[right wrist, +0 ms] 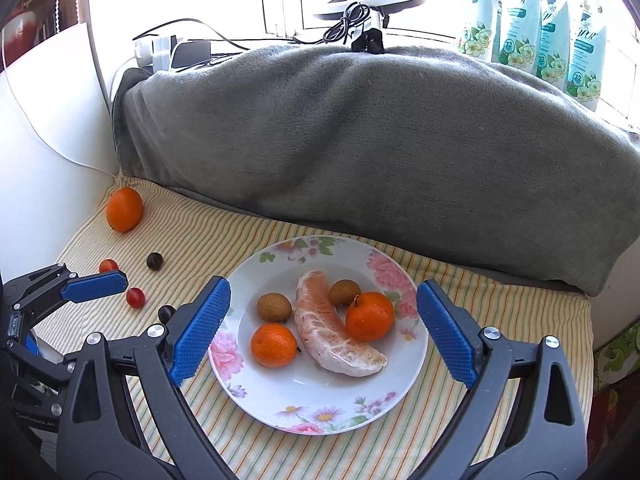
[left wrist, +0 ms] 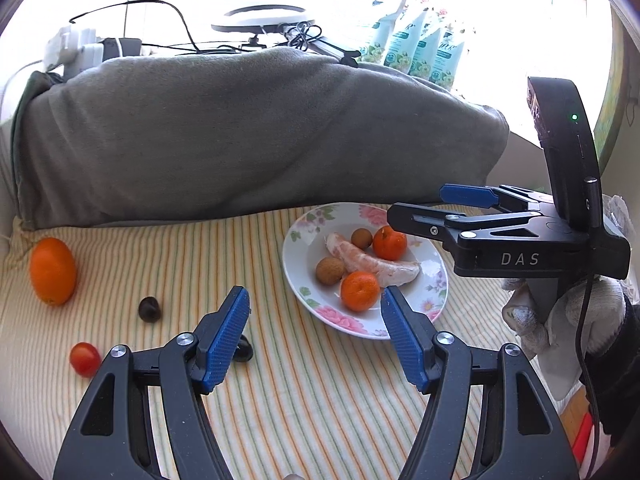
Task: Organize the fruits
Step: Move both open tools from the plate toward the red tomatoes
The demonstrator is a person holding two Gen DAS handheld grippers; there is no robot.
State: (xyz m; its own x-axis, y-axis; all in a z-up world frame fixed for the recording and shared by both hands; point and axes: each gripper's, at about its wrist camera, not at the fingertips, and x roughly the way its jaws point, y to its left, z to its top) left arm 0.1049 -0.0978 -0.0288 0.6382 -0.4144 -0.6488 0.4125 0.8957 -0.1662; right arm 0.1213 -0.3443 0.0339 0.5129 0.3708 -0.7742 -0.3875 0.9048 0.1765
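Two claws hang over a striped cloth (right wrist: 320,452), both with jaws apart and nothing between them. The right claw (right wrist: 324,332) frames a floral plate (right wrist: 304,412) holding two mandarins (right wrist: 274,345), two brown longans (right wrist: 273,306) and a peeled pomelo segment (right wrist: 332,332). The left claw (left wrist: 316,336) hangs left of the plate. Loose on the cloth to the left lie an orange (left wrist: 53,271), two cherry tomatoes (right wrist: 135,297) and two dark fruits (right wrist: 154,261). Beyond them, a grey blanket (right wrist: 360,140) rises at the far side.
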